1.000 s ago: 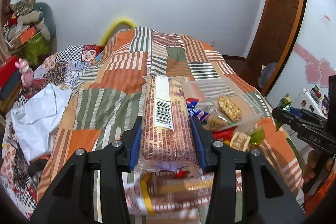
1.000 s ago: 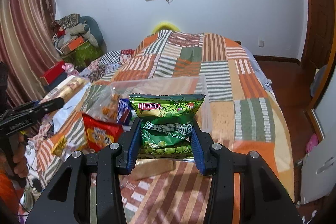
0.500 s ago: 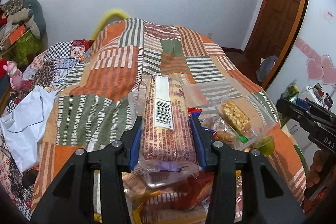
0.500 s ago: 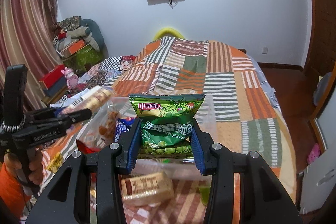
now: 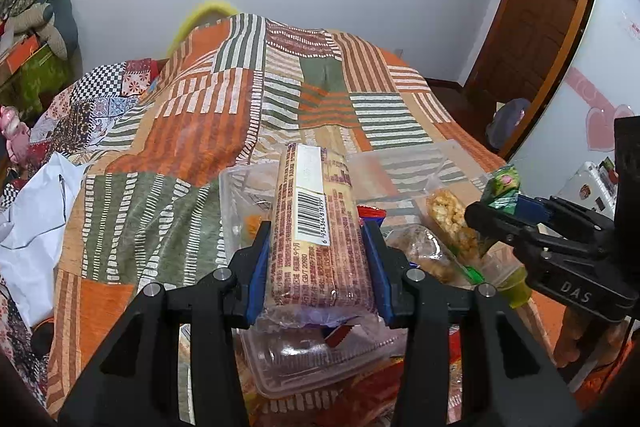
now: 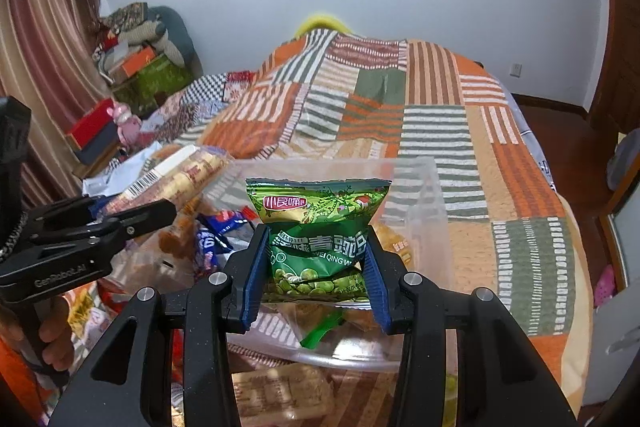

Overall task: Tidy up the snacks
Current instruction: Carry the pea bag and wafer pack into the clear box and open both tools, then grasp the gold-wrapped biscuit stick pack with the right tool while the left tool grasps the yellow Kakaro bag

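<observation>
My left gripper (image 5: 318,259) is shut on a long biscuit pack (image 5: 316,223) with a white barcode label, its blue pads pressing both sides. The pack hangs over a clear plastic bin (image 5: 236,187) that holds several snacks. My right gripper (image 6: 316,267) is shut on a green pea snack bag (image 6: 320,223), held upright above the same clear bin (image 6: 438,211). In the right wrist view the left gripper (image 6: 132,215) shows at the left with the biscuit pack (image 6: 180,179). In the left wrist view the right gripper (image 5: 516,211) comes in from the right with the green bag (image 5: 502,185).
The bin sits on a bed with an orange and green patchwork cover (image 5: 192,147). Loose snack packets (image 6: 280,395) lie at the near edge. A white plastic bag (image 5: 32,219) is at the left, a wooden door (image 5: 532,27) at the right, boxes and cushions (image 6: 140,67) by the curtain.
Both grippers have moved forward and down with their packs. The clear bin now lies right under both packs, and each gripper shows larger in the other's view.
</observation>
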`<state>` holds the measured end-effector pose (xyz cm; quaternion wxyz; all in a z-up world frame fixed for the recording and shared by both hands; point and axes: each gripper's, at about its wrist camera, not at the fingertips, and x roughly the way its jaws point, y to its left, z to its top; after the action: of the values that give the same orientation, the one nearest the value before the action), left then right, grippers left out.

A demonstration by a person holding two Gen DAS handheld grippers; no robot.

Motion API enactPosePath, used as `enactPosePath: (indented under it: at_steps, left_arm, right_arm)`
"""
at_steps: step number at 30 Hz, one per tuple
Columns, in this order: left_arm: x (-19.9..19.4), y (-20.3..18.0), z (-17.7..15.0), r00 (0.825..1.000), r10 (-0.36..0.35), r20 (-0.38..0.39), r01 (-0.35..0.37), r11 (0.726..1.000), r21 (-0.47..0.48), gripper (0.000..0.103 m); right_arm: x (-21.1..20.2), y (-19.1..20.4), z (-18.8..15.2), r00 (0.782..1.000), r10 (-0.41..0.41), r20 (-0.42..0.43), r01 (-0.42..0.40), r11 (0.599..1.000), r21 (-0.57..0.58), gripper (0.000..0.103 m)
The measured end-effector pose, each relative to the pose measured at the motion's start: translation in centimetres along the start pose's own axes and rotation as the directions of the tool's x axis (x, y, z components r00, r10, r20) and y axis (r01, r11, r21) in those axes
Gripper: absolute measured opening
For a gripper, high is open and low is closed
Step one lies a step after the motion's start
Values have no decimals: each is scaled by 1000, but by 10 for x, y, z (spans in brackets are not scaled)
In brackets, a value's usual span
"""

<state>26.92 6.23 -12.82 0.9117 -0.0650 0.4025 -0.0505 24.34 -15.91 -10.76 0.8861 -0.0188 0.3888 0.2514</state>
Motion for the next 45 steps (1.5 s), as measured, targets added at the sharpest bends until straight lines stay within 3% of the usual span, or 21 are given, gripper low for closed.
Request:
enactPosePath:
  at_steps: [13,17,32,45]
  left_arm:
    - [-4,0,1,1000,9,-2,-9,1000,9,48]
    - [-14,-3,-1,1000,11,11,-11,1000,15,52]
    - [-88,-9,-13,994,-5,109,3,1000,23,69]
    - [-129,5,-53,993,49,106,-53,998,27,86]
  right_arm:
    - [14,-8,-5,996,-3,-84,6,999,38,46]
    - [0,-6,-6,998,-17,-54,18,999,27,55]
    - [-59,16,-5,998,9,58,-7,999,-35,57]
    - [-82,40,-22,996,52,72,-45,995,-93,59]
